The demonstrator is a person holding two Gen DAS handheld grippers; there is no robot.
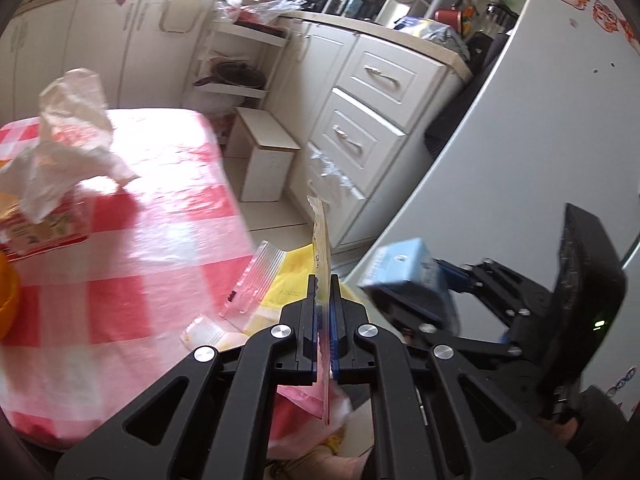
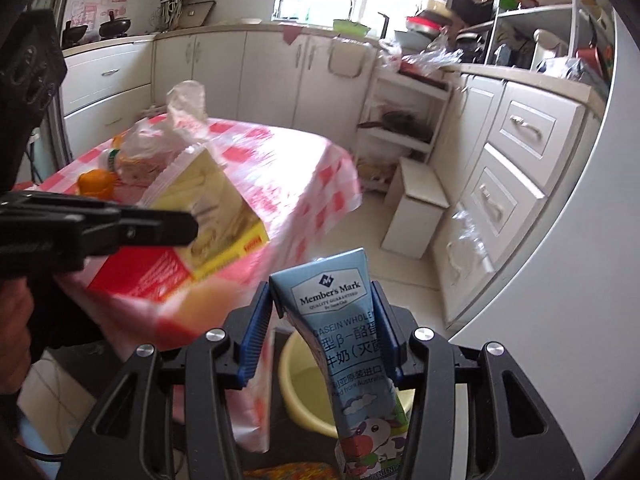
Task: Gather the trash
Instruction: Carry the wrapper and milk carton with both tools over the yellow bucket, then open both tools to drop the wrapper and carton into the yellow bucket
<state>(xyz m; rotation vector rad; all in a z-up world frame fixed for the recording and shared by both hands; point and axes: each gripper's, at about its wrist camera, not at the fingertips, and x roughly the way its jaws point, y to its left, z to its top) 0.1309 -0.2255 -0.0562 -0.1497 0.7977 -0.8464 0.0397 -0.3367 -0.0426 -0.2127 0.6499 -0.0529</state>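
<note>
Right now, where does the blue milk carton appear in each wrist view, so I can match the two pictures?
Left wrist view: the blue milk carton is right of centre, lower half, blurred, held in the right tool.
Right wrist view: the carton stands bottom centre, upright between the right tool's fingers, above a yellow basin.
Shared landmark: the red-checked tablecloth, on the left in both views.

glossy plastic tablecloth (image 1: 160,216) — printed paper carton (image 2: 352,344)
</note>
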